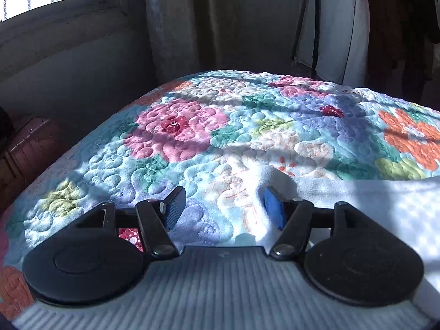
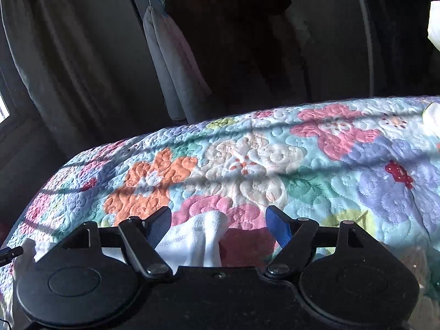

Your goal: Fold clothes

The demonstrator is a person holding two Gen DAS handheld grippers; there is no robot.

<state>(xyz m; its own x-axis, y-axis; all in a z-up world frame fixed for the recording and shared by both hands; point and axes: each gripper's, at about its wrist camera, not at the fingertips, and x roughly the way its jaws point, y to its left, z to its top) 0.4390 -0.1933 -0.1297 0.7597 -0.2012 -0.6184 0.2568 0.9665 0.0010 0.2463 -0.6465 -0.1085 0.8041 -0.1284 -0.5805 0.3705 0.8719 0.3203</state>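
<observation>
Both sets of fingers spread wide, gripping nothing: left gripper (image 1: 224, 206) at nine o'clock of white cloth (image 1: 357, 206); right gripper (image 2: 218, 225) over its corner on floral quilt (image 2: 247, 159).

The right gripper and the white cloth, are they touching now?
Cannot tell. In the right wrist view the white cloth lies between the open jaws of the right gripper, close to the left finger, but no contact or gap is plain.

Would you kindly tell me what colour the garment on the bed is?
The garment is plain white, showing best in the right wrist view, between the open claw fingers.
</observation>
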